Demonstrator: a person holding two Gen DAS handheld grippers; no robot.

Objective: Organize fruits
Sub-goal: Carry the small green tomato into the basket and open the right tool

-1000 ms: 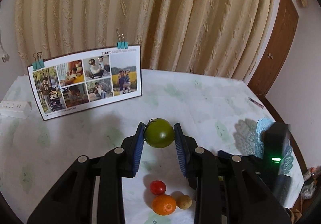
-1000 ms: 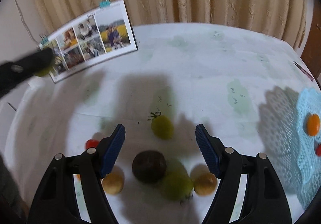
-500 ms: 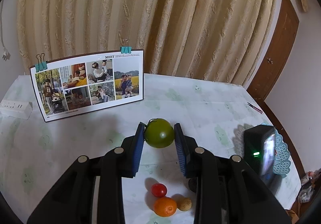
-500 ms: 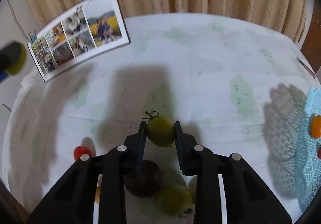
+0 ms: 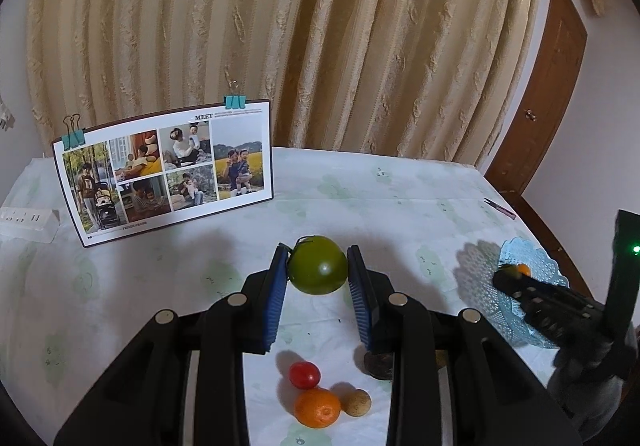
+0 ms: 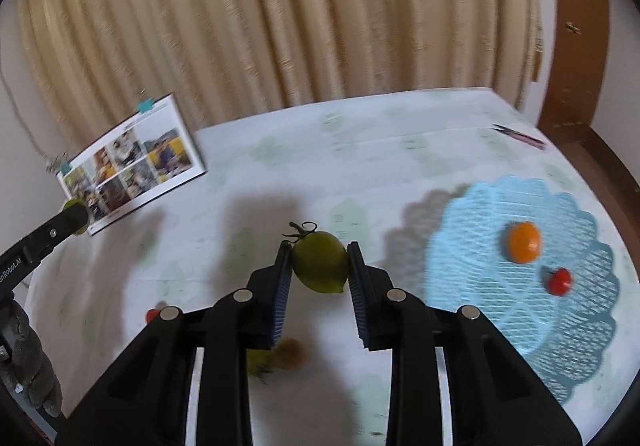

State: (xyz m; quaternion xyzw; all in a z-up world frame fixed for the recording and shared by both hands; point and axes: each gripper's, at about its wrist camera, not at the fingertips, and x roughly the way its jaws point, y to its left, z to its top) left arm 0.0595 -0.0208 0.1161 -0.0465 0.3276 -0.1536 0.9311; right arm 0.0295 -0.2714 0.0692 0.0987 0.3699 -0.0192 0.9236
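My left gripper (image 5: 318, 266) is shut on a round green tomato (image 5: 318, 265), held in the air above the table. Below it lie a red cherry tomato (image 5: 305, 375), an orange (image 5: 317, 407) and a small tan fruit (image 5: 357, 402). My right gripper (image 6: 319, 264) is shut on a yellow-green tomato (image 6: 319, 261) with a stem, lifted off the cloth. To its right lies a light blue lattice plate (image 6: 472, 246) with an orange (image 6: 523, 241) and a red tomato (image 6: 559, 281) on it. The right gripper (image 5: 505, 273) also shows at the right of the left wrist view, over that plate (image 5: 536, 266).
A photo board (image 5: 168, 170) stands clipped at the back left before a beige curtain. A white power strip (image 5: 26, 218) lies at the far left, a pen (image 6: 520, 136) at the far right. A dark fruit (image 6: 290, 354) and a green one (image 6: 256, 362) lie under the right gripper. A wooden door (image 5: 536, 102) is right.
My right gripper closed on the yellow-green tomato, lifted it and swung right toward the blue plate. My left gripper kept still with its green tomato.
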